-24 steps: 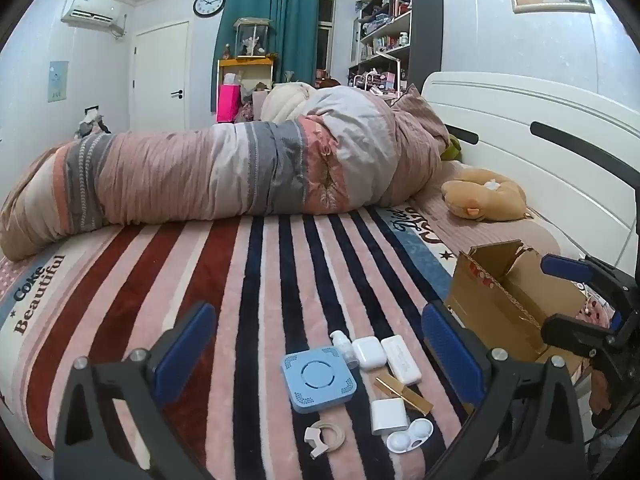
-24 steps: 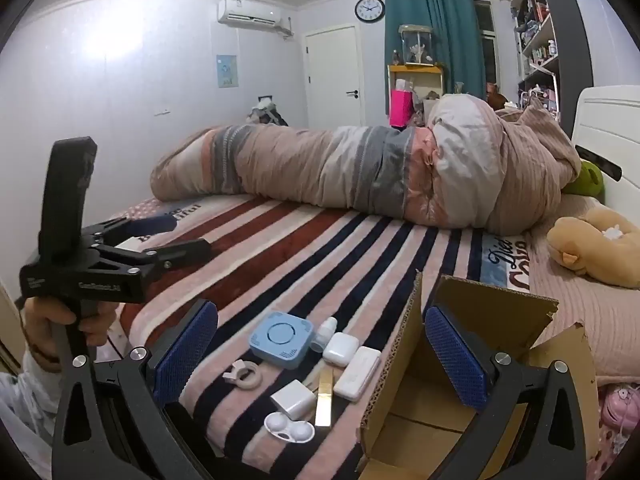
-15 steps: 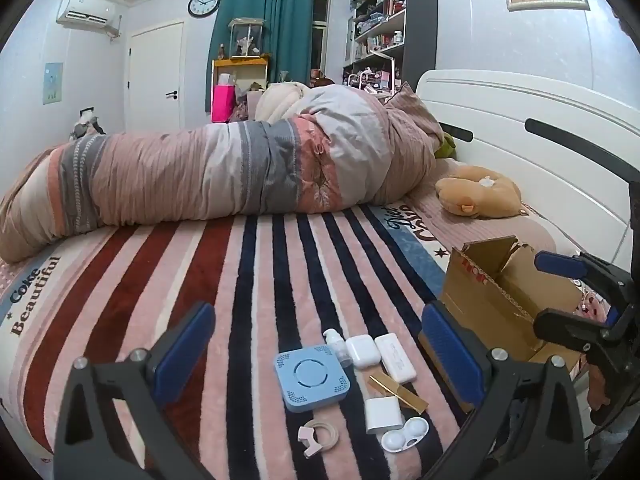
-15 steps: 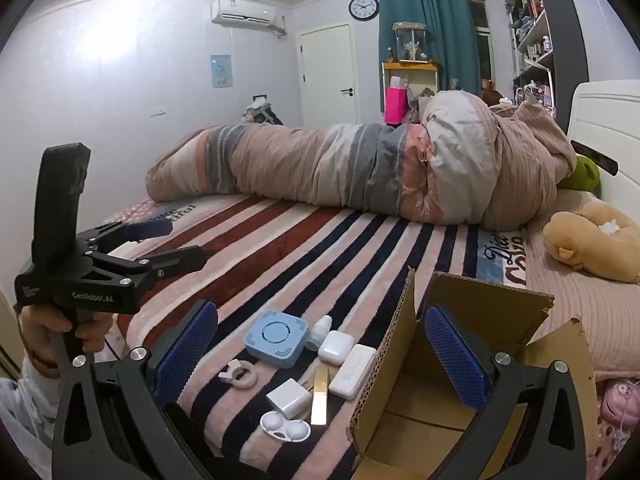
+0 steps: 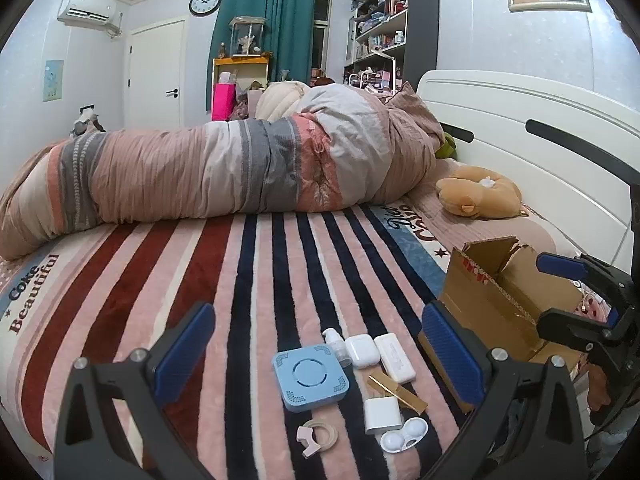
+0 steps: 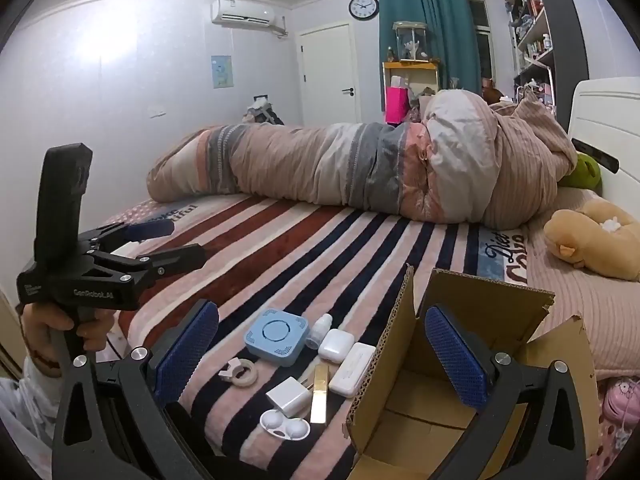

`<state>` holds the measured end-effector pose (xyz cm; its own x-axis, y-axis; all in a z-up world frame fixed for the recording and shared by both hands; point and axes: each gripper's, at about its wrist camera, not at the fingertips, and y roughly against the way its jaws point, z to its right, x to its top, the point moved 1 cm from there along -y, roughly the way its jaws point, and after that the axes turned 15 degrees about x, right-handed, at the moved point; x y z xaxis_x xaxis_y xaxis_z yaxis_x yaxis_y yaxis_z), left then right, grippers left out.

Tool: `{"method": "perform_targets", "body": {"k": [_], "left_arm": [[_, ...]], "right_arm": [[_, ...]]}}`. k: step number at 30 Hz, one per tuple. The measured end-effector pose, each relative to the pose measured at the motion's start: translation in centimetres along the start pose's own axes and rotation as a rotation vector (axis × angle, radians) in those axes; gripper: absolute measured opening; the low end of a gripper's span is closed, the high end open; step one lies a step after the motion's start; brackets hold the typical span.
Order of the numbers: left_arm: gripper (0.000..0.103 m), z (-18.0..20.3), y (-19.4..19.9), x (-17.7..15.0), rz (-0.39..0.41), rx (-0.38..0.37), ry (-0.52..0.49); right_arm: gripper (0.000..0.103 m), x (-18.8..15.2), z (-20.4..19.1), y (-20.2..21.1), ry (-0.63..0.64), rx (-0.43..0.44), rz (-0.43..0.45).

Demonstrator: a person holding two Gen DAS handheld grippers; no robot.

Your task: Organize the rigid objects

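Note:
Several small items lie together on the striped blanket: a blue square device (image 5: 310, 376) (image 6: 276, 336), a white earbud case (image 5: 362, 350) (image 6: 336, 344), a white charger plug (image 5: 382, 414) (image 6: 290, 394), a gold strip (image 5: 398, 390), a contact lens case (image 5: 404, 436) and a tape ring (image 5: 316, 436) (image 6: 242, 372). An open cardboard box (image 5: 500, 300) (image 6: 460, 360) stands just right of them. My left gripper (image 5: 316, 320) hovers open above the cluster. My right gripper (image 6: 320, 312) is open too, its right finger over the box, holding nothing.
A rolled quilt (image 5: 240, 172) lies across the far side of the bed. A tan plush toy (image 5: 480, 196) rests by the white headboard (image 5: 520, 140). A person's hand (image 6: 60, 324) grips the left tool's handle at the bed's near edge.
Both views have shifted only slightly. The items and the box have not moved, and both sets of jaws stay wide apart.

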<state>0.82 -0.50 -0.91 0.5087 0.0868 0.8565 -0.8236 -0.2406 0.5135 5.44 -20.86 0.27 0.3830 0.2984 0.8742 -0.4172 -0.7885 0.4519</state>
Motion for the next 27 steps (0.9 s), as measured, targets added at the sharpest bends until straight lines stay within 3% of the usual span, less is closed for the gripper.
{"method": "perform_targets", "body": {"k": [9,11,27], "left_arm": [[0.102,-0.06,-0.02,0.05,0.005,0.001,0.002],[0.102,-0.12,-0.13,-0.01,0.002,0.004,0.003],[0.102,-0.4,-0.11,0.06,0.0,-0.001,0.007]], "right_arm": [[0.103,0.05,-0.34,0.04,-0.005,-0.007,-0.001],[0.098,-0.03,-0.23,0.08,-0.012,-0.012,-0.001],[0.099,0.16,0.25,0.2,-0.013,-0.021,0.001]]}}
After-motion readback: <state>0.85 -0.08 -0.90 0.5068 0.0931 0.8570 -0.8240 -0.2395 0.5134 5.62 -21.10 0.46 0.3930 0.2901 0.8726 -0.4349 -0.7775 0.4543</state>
